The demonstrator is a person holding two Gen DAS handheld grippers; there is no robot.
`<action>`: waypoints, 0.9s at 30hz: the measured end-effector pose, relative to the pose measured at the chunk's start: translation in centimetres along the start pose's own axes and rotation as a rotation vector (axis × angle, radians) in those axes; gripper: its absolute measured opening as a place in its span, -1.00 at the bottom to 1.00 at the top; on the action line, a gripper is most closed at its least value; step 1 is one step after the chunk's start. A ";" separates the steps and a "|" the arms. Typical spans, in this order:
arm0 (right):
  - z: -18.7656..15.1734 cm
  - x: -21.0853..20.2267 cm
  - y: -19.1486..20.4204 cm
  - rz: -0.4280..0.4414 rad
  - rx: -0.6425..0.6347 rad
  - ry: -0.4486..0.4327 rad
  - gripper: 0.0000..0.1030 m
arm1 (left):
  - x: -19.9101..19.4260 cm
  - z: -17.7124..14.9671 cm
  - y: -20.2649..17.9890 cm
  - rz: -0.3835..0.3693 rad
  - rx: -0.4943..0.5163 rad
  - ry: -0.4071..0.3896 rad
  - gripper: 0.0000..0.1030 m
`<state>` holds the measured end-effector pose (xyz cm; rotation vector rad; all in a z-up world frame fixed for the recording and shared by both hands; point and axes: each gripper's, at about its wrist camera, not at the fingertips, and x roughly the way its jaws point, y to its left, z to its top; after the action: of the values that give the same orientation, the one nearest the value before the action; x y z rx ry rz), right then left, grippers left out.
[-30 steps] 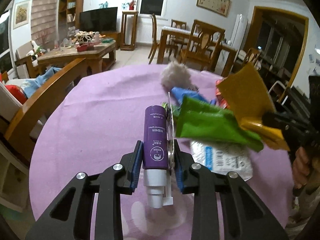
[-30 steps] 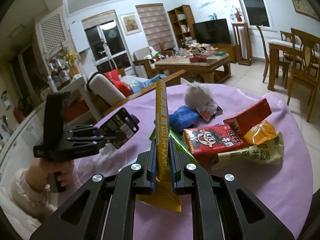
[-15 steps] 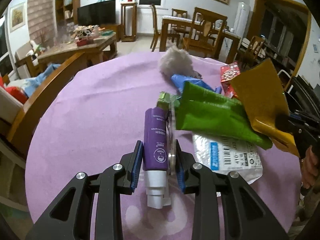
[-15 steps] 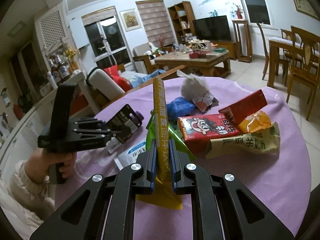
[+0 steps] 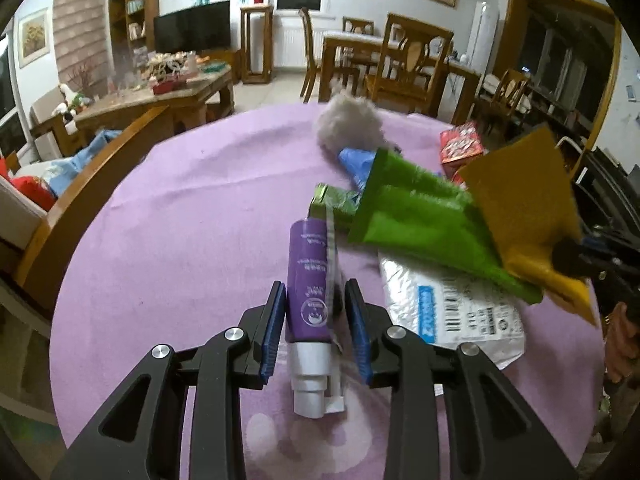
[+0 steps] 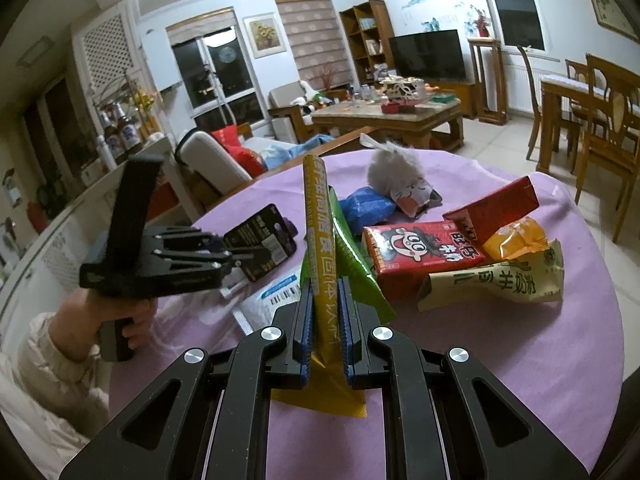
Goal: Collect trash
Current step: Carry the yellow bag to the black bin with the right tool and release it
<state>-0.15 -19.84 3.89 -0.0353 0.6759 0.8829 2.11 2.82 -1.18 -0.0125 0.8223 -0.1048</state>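
Note:
In the left wrist view my left gripper is shut on a purple tube in a clear blister pack, held just above the purple table. In the right wrist view, the left gripper holds the same pack by its black card. My right gripper is shut on a tall yellow packet, with a green wrapper pinched alongside it. From the left wrist view, both the yellow packet and the green wrapper hang from the right gripper.
A white mailer bag lies under the held wrappers. Farther back lie a blue bag and a grey fluffy toy. At right sit a red milk carton, a red box, an orange packet and a tan packet. A wooden chair back stands at the table's left.
The left gripper has tipped slightly downward with the tube pack still in it, showing more of the white mailer. The right gripper keeps its hold and has hardly moved.

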 end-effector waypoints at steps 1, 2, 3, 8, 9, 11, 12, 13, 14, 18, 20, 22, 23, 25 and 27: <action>0.0 0.0 0.1 -0.004 -0.005 0.001 -0.76 | -0.2 0.0 -0.2 0.007 0.006 -0.015 -0.42; -0.1 0.0 0.2 -0.007 -0.009 0.000 -0.76 | -0.4 0.0 -0.3 0.015 0.004 -0.030 -0.42; -0.1 0.0 0.2 -0.008 -0.010 0.001 -0.76 | -0.6 0.0 -0.3 0.017 0.001 -0.047 -0.43; -0.1 -0.1 0.3 -0.011 -0.013 -0.001 -0.76 | -0.3 0.4 -0.9 0.024 0.036 -0.050 -0.76; -0.1 -0.1 0.3 -0.010 -0.010 -0.003 -0.76 | -0.2 0.5 -0.9 0.023 0.036 -0.048 -0.79; 0.0 -0.2 0.5 -0.009 -0.007 -0.009 -0.76 | -0.3 0.6 -0.8 0.010 0.024 -0.051 -0.87; 0.0 -0.4 0.6 -0.006 -0.005 -0.015 -0.76 | -0.5 0.6 -0.7 0.001 0.011 -0.060 -0.93; 0.0 -0.7 0.5 -0.002 -0.003 -0.024 -0.76 | -0.7 0.6 -0.7 -0.004 0.003 -0.069 -0.97; 0.0 -1.2 0.5 0.004 0.001 -0.040 -0.76 | -1.1 0.6 -0.8 -0.010 -0.003 -0.088 -0.97; 0.4 -3.1 -0.1 0.046 0.033 -0.102 -0.76 | -3.5 1.3 -2.0 -0.062 -0.010 -0.162 -0.97; 0.6 -4.3 -0.5 0.050 0.047 -0.134 -0.76 | -4.7 2.0 -2.9 -0.083 0.003 -0.197 -0.97; 0.7 -5.8 -1.3 0.049 0.070 -0.173 -0.76 | -5.6 2.7 -3.8 -0.120 0.009 -0.221 -0.97; 0.6 -6.8 -1.8 0.038 0.082 -0.196 -0.76 | -6.0 3.1 -4.5 -0.147 0.012 -0.229 -0.97; 0.4 -8.5 -2.6 0.005 0.096 -0.230 -0.76 | -6.3 3.9 -6.0 -0.194 0.020 -0.237 -0.97; -0.1 -10.6 -4.0 -0.048 0.121 -0.270 -0.76 | -6.1 4.6 -7.7 -0.236 0.034 -0.237 -0.97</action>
<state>-1.97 -29.90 8.81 0.1724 0.4726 0.7819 0.65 -4.35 6.76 -0.0887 0.5800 -0.3335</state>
